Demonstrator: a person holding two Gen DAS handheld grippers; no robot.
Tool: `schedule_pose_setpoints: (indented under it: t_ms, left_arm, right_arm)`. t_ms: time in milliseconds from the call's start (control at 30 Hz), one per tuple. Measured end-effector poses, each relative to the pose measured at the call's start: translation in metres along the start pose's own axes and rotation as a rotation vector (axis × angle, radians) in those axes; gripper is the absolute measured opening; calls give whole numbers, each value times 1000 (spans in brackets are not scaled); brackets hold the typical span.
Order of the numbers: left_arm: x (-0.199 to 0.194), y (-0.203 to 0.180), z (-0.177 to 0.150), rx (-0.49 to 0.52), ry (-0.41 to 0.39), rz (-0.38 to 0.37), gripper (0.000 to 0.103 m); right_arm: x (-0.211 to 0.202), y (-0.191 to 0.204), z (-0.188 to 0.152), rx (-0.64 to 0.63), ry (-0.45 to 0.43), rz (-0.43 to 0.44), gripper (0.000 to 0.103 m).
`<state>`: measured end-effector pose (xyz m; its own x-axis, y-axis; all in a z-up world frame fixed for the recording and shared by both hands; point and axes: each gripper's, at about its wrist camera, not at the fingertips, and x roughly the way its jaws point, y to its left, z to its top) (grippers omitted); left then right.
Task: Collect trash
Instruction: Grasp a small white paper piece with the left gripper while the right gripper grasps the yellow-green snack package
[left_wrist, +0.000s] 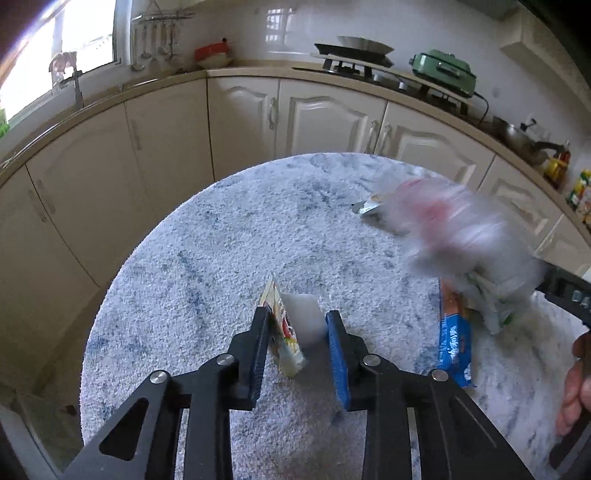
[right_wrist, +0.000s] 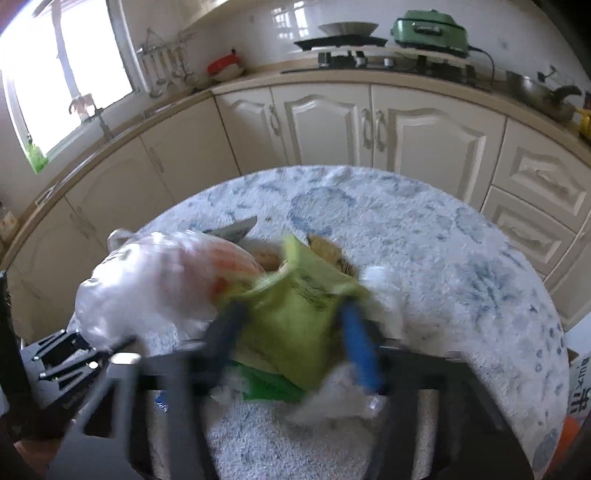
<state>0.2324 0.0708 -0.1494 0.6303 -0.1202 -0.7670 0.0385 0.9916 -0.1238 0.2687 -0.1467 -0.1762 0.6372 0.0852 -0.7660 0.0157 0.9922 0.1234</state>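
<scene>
My left gripper (left_wrist: 295, 325) is open over the round blue-white rug (left_wrist: 221, 240). A small white snack wrapper (left_wrist: 284, 332) with red print stands between its fingers, leaning against the left finger. A blue wrapper (left_wrist: 454, 339) lies to its right. My right gripper (right_wrist: 291, 317) is blurred; its fingers flank a green packet (right_wrist: 295, 317), and I cannot tell how firmly they hold it. A white plastic bag (right_wrist: 155, 288) with red print hangs blurred beside it; it also shows in the left wrist view (left_wrist: 461, 236). A silver wrapper (left_wrist: 369, 206) lies farther back.
Cream kitchen cabinets (left_wrist: 325, 118) curve around the rug's far side under a counter with a stove (left_wrist: 354, 62) and a green appliance (left_wrist: 443, 70). A cardboard box (right_wrist: 580, 380) stands at the rug's right edge.
</scene>
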Motion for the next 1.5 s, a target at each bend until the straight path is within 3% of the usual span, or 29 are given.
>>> schedule_pose_setpoints:
  t_ms: [100,267,300,367,400,433,533,667,733,800,867,1167,1500]
  left_arm:
    - [-3,6,-3,-9,-12,-23,22]
    - [-10,8,-14,-24,-22,-34,20]
    - [-10,9,-14,-26,-24,-35,19]
    - [-14,11,-19,-29,-30,-32,19]
    - [-16,11,-22,-32,-32,-31,19]
    - [-19,11,-27,-36,-35,-31,19]
    - [-26,13,-32,-39,-48,-30,19]
    - [-35,11,-42,-35,-61,-25,19]
    - [-41,9,-48,-33,-66,-28,19]
    - [-45,9,-51,-34,-72,-30,19]
    - [-49,10,-52,-38,-81,-31,19]
    - [-77,2,-57,-34,-138,-75,19]
    - [-125,-48,-65,44,-222,-157,19]
  right_arm:
    - [-12,-7,-7,5,-17,29,16]
    - [-30,-13,-9,20,-41,30,17]
    - [-32,-12,-8,18,-44,16,23]
    - [-33,-9,-4,15,-54,3,52]
    - [-32,-6,-1,14,-63,-2,72]
    - [-31,-2,1,12,-68,-6,78]
    - [-20,9,7,8,-39,6,78]
    - [13,21,11,-2,34,-52,76]
    - [27,26,8,-22,53,-56,55]
    - [25,28,4,-32,43,-37,41]
    - [14,25,1,-18,15,8,34]
    - [-62,7,-14,16,-123,127,33]
    - [-144,-41,-37,68,-234,77,33]
